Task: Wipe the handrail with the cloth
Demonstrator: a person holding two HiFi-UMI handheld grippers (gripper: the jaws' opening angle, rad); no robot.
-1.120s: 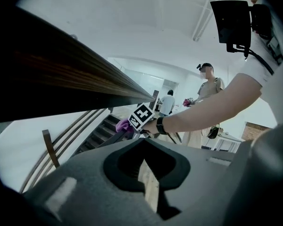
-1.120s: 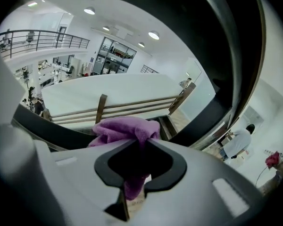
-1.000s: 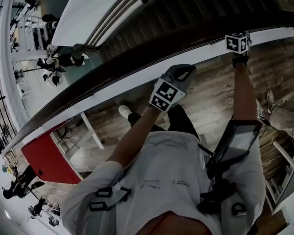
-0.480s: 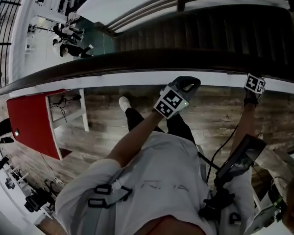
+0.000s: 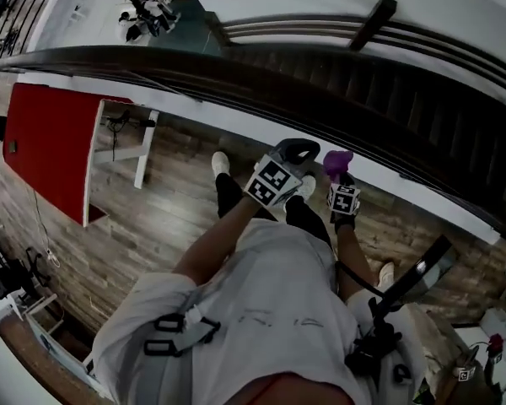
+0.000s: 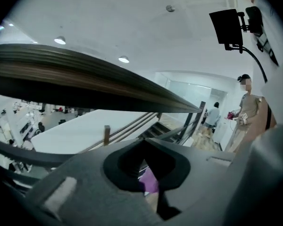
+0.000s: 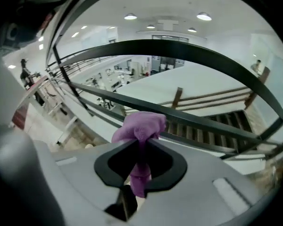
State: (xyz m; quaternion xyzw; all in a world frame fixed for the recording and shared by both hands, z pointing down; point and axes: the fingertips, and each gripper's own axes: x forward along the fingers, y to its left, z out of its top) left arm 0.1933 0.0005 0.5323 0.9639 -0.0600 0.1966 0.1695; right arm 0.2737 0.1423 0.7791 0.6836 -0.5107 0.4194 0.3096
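My left claw is clenched with nothing in it. In the left gripper view its two jaws meet at the tips, and only a sliver of purple shows through the gap beneath them. That purple is the cloth, which is grasped by my right claw just beside the left one. Both are held out in front of the person's chest.

In the right gripper view the jaws are pressed together on the cloth. A bunched head of it stands above the tips, and a tail hangs down between the jaws.

The dark wooden handrail sweeps from upper left towards the right edge of the head view. A white ledge runs along under it. The cloth shows against that ledge, on my side of the handrail, and I cannot tell whether it touches anything there. In the right gripper view the handrail arcs above the cloth, clear of it. In the left gripper view the handrail fills the upper left.

Stair treads lie beyond the handrail. A red panel stands on the wooden floor to the left.
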